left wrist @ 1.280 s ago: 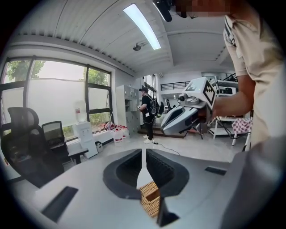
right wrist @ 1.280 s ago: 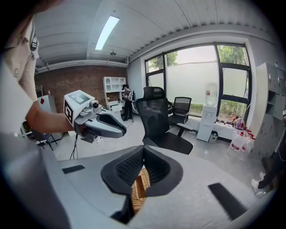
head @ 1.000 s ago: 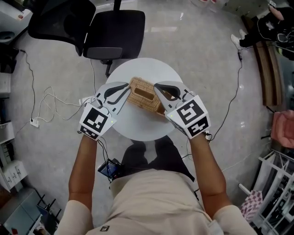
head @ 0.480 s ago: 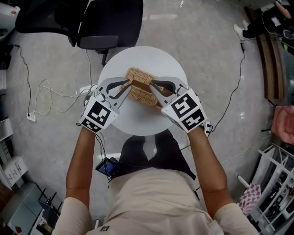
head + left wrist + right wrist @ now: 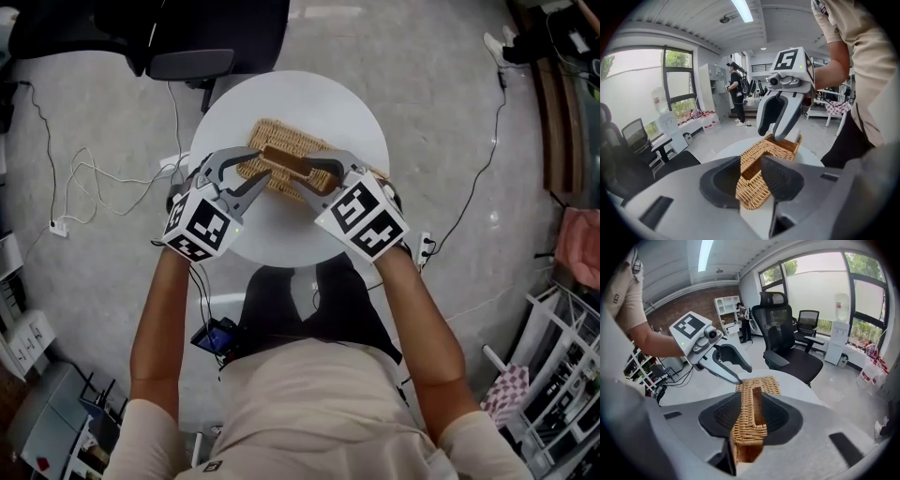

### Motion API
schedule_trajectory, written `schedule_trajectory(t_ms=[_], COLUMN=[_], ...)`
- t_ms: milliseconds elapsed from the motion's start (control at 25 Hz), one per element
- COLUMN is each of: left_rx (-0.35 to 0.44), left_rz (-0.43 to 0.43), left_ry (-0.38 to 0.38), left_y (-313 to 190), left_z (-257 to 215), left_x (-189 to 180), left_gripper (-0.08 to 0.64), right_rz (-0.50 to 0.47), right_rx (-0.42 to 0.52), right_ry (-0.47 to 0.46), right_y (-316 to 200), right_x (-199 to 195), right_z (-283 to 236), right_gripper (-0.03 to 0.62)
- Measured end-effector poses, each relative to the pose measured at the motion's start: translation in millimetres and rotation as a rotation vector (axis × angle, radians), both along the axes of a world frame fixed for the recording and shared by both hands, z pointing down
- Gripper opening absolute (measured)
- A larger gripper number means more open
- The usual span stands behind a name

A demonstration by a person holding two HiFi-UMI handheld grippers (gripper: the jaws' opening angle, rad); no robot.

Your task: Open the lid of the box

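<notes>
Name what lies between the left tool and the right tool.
The wicker box, one end inside the left tool's jaws, the other inside the right tool's; both have just been opening. The head view shows it.

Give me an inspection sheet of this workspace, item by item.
Surface: round white table, holds only the box.
Job's things: wicker box lies mid-table, slotted top up.
Clutter: nothing seen.
Tongs: left tongs and right tongs at opposite ends of the box; jaws have just been opening, a box end between each pair.
Cables: white cable on the floor left of the table.
Surroundings: office chair beyond the table.
</notes>
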State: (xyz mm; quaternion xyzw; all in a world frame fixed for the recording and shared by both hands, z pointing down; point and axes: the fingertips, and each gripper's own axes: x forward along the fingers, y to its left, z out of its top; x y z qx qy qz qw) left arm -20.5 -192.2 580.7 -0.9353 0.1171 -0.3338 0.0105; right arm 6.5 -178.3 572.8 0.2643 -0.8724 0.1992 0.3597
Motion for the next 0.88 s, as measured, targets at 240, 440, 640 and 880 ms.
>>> schedule_trajectory(t_ms=[240,440,640,880], left_rx=[0.016,0.032,0.061,0.091], left_rz=[0.065,0.131,0.19,0.231], left_ry=[-0.053,-0.088,-0.123,-0.15], left_y=[8.6,15.4,22.5,30.3], left_z=[27.3,44.9,58.6,74.1], left_x=[-4.9,-7.1,-7.2,-8.6], left_gripper=[0.166,0.243,0.296,0.308], right_rz=[-0.057,-0.097,-0.141,-0.188], right_rx=[-0.059,-0.093,-0.105,-0.091], right_ry=[0.055,0.086,0.12,0.196], right_y=[12.8,19.5,26.2,27.8], right_x=[-5.4,-9.0,-15.1,-22.1], right_z=[31.1,52.1,68.1,87.0], right_gripper=[0.184,0.245,0.268,0.274])
